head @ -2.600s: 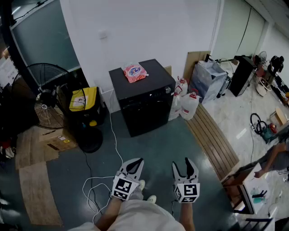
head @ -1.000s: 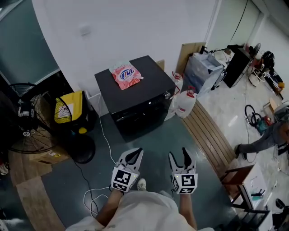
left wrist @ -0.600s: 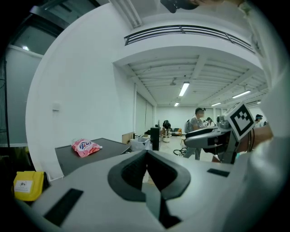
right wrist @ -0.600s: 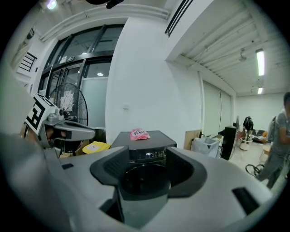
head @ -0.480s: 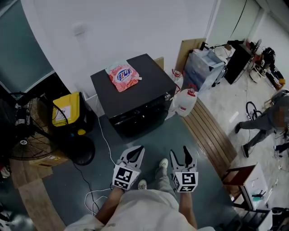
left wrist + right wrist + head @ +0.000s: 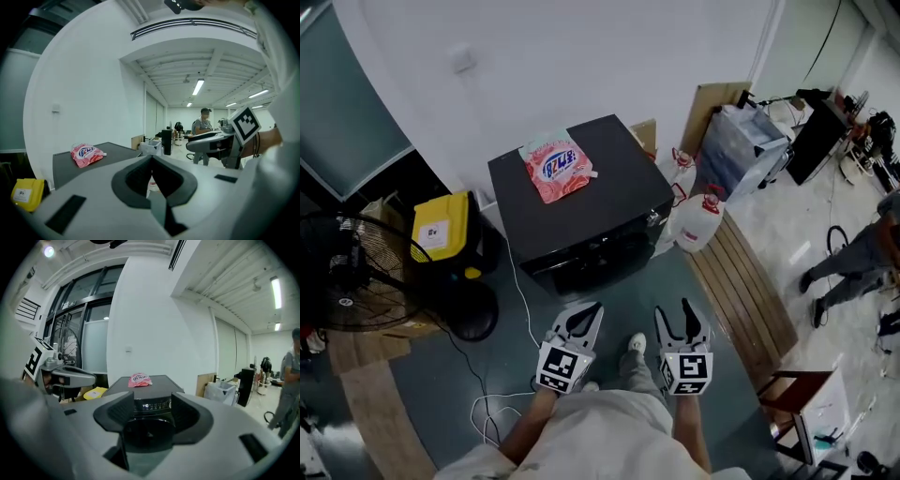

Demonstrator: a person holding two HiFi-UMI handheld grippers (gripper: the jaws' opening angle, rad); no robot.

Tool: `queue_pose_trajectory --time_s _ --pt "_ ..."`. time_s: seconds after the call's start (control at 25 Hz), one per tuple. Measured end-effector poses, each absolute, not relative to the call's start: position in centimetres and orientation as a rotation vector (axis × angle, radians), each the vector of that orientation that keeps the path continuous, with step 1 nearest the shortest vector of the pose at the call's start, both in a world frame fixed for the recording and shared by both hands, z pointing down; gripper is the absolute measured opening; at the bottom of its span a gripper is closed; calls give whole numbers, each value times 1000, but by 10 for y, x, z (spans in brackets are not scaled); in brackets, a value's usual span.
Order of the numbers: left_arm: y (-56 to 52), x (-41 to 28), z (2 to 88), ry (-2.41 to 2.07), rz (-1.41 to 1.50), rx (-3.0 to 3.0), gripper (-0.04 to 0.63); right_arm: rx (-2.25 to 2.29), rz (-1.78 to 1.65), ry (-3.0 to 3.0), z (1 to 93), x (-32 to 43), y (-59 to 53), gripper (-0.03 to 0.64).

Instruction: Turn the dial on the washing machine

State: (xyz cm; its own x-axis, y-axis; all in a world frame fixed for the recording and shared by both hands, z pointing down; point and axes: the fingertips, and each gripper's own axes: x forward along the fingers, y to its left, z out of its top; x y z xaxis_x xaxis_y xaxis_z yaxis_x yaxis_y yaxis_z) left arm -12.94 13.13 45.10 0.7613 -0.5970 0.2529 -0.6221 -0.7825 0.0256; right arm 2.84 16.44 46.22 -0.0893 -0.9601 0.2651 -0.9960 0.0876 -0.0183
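Far to your left, the black floor fan (image 6: 347,281) and the yellow plastic box (image 6: 441,228) stand near the wall, well apart from the line you would take to the machine. The black front-loading washing machine (image 6: 581,202) has its back to the white wall and its front toward you, so the control strip faces where you stand. A pink detergent bag (image 6: 557,167) lies flat on the lid, well back from the front edge and clear of the controls. The small silver dial (image 6: 654,217) sits at the right end of that strip. Just beside that corner, the white plastic jugs (image 6: 697,220) crowd the floor.

You hold both tools low in front of your waist, side by side, marker cubes toward you. They point at the machine a little below level and are well apart from it. Your left gripper (image 6: 592,307) has its jaws together with nothing between them. It looks idle, since it points past the machine's right side. Your right gripper (image 6: 675,313) has its jaws slightly apart. They have just been closing, and nothing is between them. The right gripper view frames the control strip in that gap, so I judge this hand is meant for the dial. Its jaws will probably have to spread again to fit round it.
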Motion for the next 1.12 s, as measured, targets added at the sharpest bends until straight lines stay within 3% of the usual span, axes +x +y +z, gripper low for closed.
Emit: queue_pose_trajectory --time_s 0.68,1.12 --pt "30 -30 470 -1192 449 2724 11 1756 362 -2333 486 119 37 241" --pt "5 -3 496 -1207 502 2676 12 1712 394 -2361 510 135 -4 241"
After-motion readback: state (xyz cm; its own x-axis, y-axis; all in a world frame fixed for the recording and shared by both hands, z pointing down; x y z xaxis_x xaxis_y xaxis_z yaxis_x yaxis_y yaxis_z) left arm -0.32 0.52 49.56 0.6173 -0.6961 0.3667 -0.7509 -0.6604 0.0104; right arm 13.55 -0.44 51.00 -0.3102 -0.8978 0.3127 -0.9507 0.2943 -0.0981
